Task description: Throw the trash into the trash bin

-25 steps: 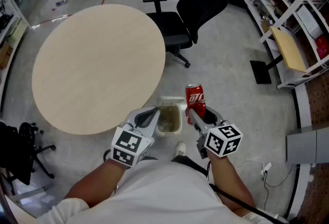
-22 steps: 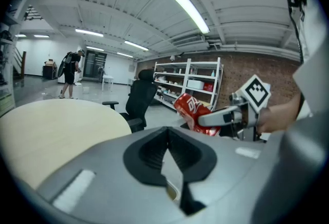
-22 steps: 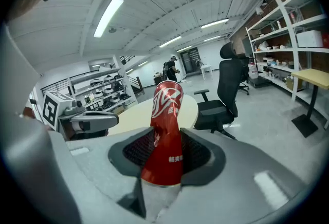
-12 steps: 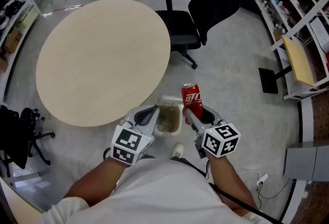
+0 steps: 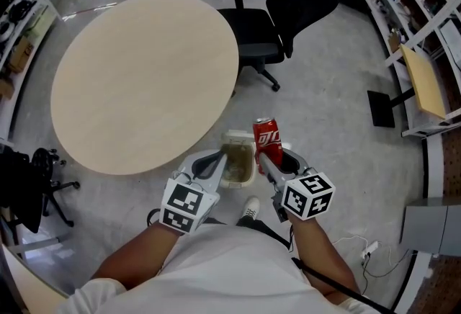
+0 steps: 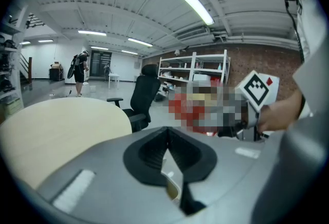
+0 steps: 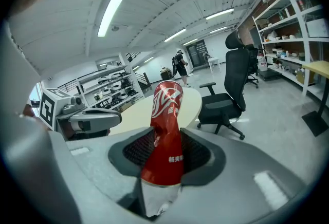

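Trash here is one dented red can [image 5: 265,138]. It stands upright between the jaws of the right claw [image 5: 272,163], which press on its lower part while its top rises above them. The small white trash bin [image 5: 238,165] stands on the floor just left of the can, between the two claws. The left claw [image 5: 214,160] has its jaws closed together and holds nothing. It is near the bin's left rim.

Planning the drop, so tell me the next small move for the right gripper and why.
Probably shift the right gripper slightly left: its fingers clamp the red can, which hangs just right of the trash bin, not yet over its opening.
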